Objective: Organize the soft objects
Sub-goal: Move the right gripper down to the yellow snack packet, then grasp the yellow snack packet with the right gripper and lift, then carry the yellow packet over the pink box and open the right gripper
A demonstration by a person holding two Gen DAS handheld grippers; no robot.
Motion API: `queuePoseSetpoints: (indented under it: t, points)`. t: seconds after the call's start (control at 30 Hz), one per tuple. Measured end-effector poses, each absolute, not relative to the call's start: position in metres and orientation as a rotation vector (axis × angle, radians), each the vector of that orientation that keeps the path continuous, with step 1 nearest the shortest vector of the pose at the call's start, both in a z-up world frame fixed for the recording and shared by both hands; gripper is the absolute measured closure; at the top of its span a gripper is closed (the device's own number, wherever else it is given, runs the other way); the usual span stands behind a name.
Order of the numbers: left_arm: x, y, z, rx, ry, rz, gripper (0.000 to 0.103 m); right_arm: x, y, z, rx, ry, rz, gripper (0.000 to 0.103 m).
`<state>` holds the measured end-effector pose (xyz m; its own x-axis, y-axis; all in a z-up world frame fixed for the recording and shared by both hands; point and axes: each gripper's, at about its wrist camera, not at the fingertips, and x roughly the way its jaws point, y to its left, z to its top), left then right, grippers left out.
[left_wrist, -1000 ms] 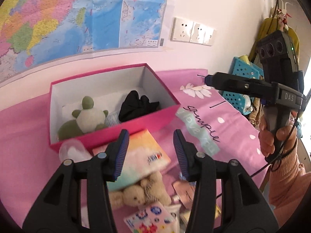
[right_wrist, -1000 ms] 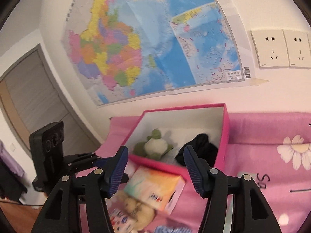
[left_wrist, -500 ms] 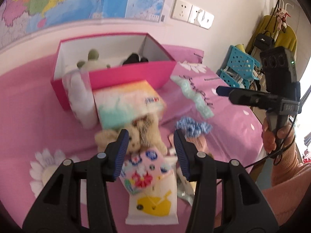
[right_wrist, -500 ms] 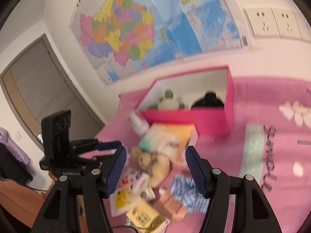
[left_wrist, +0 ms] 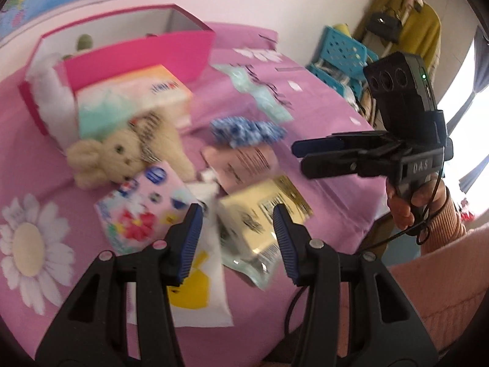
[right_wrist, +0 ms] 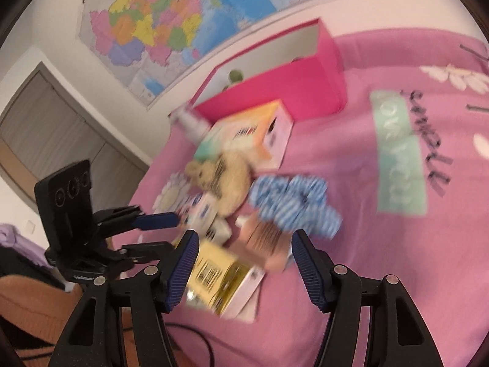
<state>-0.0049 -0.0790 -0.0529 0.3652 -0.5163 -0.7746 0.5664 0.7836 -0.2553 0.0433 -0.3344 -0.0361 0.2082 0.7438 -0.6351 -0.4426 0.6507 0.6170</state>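
Both the left gripper (left_wrist: pixel 235 229) and the right gripper (right_wrist: pixel 241 257) are hovering over the pile with fingers parted and nothing between them. The pink box (left_wrist: pixel 137 52) is already holding a green plush (left_wrist: pixel 84 41), while the beige bear (left_wrist: pixel 122 153), blue striped scrunchie (left_wrist: pixel 247 130) and packets are lying loose on the pink bed (left_wrist: pixel 321 107), so most sorting is seemingly waiting.

Pink flowered bed (left_wrist: pixel 321 116) under pink box (left_wrist: pixel 146 52), teddy (left_wrist: pixel 122 153), packets (left_wrist: pixel 262 214).
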Motion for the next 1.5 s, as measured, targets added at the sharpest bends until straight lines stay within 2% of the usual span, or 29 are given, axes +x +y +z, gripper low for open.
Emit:
queuePoseSetpoints:
  t: [0.13,0.2,0.27,0.47,0.93,1.5]
  points:
    - [-0.008,-0.084,-0.064,0.057,1.02,-0.718,0.053,0.026,-0.324,-0.042,0.297,1.098,0.867,0.041]
    - [-0.009,-0.087,-0.066,0.055,1.031,-0.723,0.055,0.022,-0.321,-0.046,0.307,1.111,0.879,0.046]
    - [-0.011,-0.088,-0.068,0.047,1.038,-0.734,0.063,0.018,-0.317,-0.051,0.3,1.127,0.887,0.052]
    - [-0.014,-0.09,-0.067,0.034,1.036,-0.735,0.066,0.015,-0.313,-0.059,0.285,1.138,0.86,0.066]
    - [-0.005,-0.088,-0.031,0.045,0.918,-0.709,0.065,0.021,-0.317,-0.02,0.232,1.031,0.857,0.068]
    - [0.06,-0.093,0.031,0.078,0.769,-0.624,0.065,0.096,-0.312,0.036,0.2,0.848,0.842,0.068]
